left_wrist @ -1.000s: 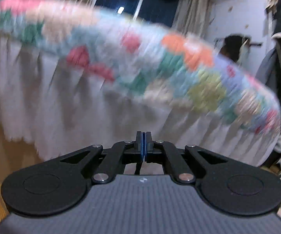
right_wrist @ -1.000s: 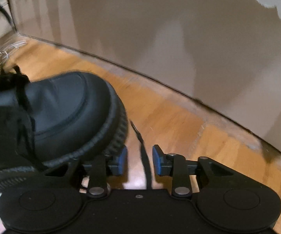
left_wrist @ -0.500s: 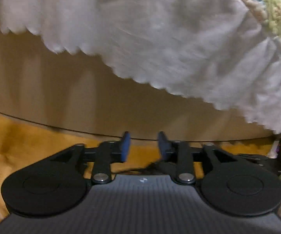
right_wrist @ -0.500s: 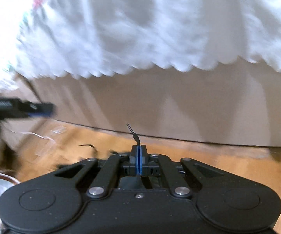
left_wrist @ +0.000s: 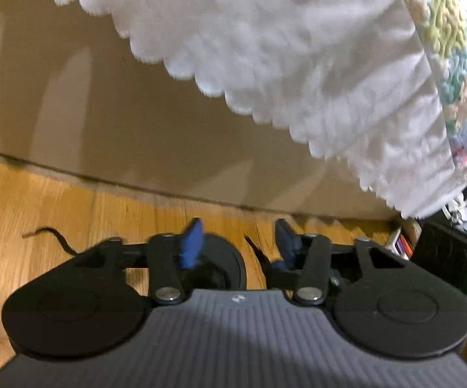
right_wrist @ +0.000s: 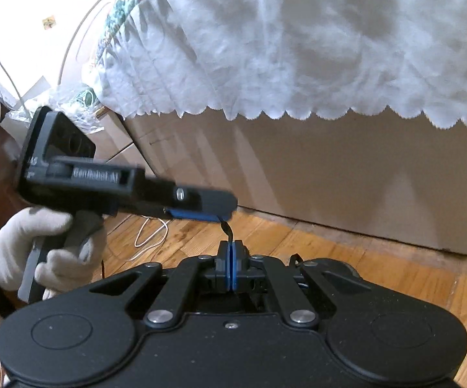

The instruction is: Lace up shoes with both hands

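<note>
My right gripper (right_wrist: 232, 258) is shut on a black shoelace, and the lace tip (right_wrist: 226, 229) sticks up just above its blue pads. My left gripper (right_wrist: 222, 210) reaches in from the left, held by a white-gloved hand (right_wrist: 23, 245), with its fingertips right at that tip. In the left wrist view the left gripper (left_wrist: 238, 244) is open, and the lace tip (left_wrist: 253, 247) stands between its blue pads. A dark rounded shape (left_wrist: 225, 266) under the fingers looks like the black shoe, mostly hidden. Another lace end (left_wrist: 55, 235) lies on the floor to the left.
A beige bed base (right_wrist: 346, 174) stands close ahead, with a white scalloped bed skirt (right_wrist: 298, 48) and a crochet blanket (left_wrist: 453, 64) hanging over it. The floor is wood (right_wrist: 395, 268). A white cable (right_wrist: 149, 236) lies on it at the left.
My left gripper has opened wider and moved in beside the right one, around the lace tip. The right gripper stays shut on the lace.
</note>
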Motion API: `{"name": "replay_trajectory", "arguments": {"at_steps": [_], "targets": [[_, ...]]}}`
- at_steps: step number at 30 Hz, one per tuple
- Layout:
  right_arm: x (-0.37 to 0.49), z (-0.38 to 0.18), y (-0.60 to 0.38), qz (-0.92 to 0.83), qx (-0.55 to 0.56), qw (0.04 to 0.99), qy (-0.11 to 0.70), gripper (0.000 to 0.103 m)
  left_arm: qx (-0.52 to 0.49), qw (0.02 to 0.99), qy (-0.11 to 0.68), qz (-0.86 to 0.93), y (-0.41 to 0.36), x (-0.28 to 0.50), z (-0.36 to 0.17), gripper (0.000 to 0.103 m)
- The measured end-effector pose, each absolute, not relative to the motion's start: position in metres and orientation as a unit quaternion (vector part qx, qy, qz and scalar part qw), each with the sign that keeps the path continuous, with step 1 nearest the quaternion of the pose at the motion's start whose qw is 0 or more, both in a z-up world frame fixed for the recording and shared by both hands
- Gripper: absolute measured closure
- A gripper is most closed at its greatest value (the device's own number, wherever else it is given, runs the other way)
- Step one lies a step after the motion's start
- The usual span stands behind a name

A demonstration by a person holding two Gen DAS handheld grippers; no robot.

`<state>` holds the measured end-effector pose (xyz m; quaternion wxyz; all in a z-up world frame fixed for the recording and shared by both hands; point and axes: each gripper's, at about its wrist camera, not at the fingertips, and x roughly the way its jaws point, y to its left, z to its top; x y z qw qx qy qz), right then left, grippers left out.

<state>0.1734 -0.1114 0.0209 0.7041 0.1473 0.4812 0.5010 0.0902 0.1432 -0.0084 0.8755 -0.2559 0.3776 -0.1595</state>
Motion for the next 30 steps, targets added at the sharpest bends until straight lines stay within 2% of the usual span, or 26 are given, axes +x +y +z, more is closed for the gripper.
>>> {"name": "replay_trajectory", "arguments": {"at_steps": [1, 3, 4, 8, 10, 12, 15, 17, 18, 23, 28, 30], "targets": [[0.174, 0.020, -0.111, 0.501, 0.148, 0.703, 0.483, 0.101, -0.261, 0.872, 0.383, -0.160, 0.143, 0.089, -0.012, 0.103], [0.173, 0.019, -0.112, 0.504, 0.147, 0.699, 0.486, 0.099, -0.277, 0.869, 0.381, -0.155, 0.145, 0.086, -0.019, 0.102], [0.172, 0.018, -0.112, 0.507, 0.144, 0.697, 0.486, 0.094, -0.285, 0.866, 0.380, -0.154, 0.146, 0.085, -0.022, 0.102], [0.164, 0.024, -0.107, 0.513, 0.095, 0.716, 0.464, 0.087, -0.303, 0.857, 0.386, -0.159, 0.146, 0.084, -0.027, 0.102], [0.157, 0.029, -0.101, 0.524, 0.056, 0.726, 0.442, 0.078, -0.310, 0.853, 0.387, -0.164, 0.146, 0.083, -0.026, 0.102], [0.151, 0.028, -0.095, 0.537, 0.044, 0.721, 0.435, 0.075, -0.324, 0.846, 0.387, -0.171, 0.146, 0.083, -0.026, 0.102], [0.149, 0.027, -0.088, 0.533, 0.040, 0.725, 0.436, 0.075, -0.335, 0.841, 0.385, -0.179, 0.145, 0.083, -0.024, 0.102], [0.150, 0.029, -0.086, 0.529, 0.046, 0.730, 0.430, 0.088, -0.333, 0.845, 0.381, -0.172, 0.146, 0.082, -0.021, 0.102], [0.150, 0.030, -0.084, 0.526, 0.050, 0.732, 0.430, 0.098, -0.332, 0.848, 0.379, -0.167, 0.148, 0.082, -0.019, 0.101], [0.152, 0.034, -0.081, 0.512, 0.064, 0.741, 0.430, 0.099, -0.343, 0.852, 0.363, -0.154, 0.162, 0.081, -0.013, 0.093], [0.154, 0.028, -0.080, 0.502, 0.060, 0.739, 0.445, 0.099, -0.368, 0.839, 0.371, -0.152, 0.164, 0.081, -0.019, 0.093], [0.158, 0.024, -0.084, 0.488, 0.062, 0.741, 0.457, 0.099, -0.350, 0.847, 0.376, -0.135, 0.164, 0.081, -0.020, 0.091]]}}
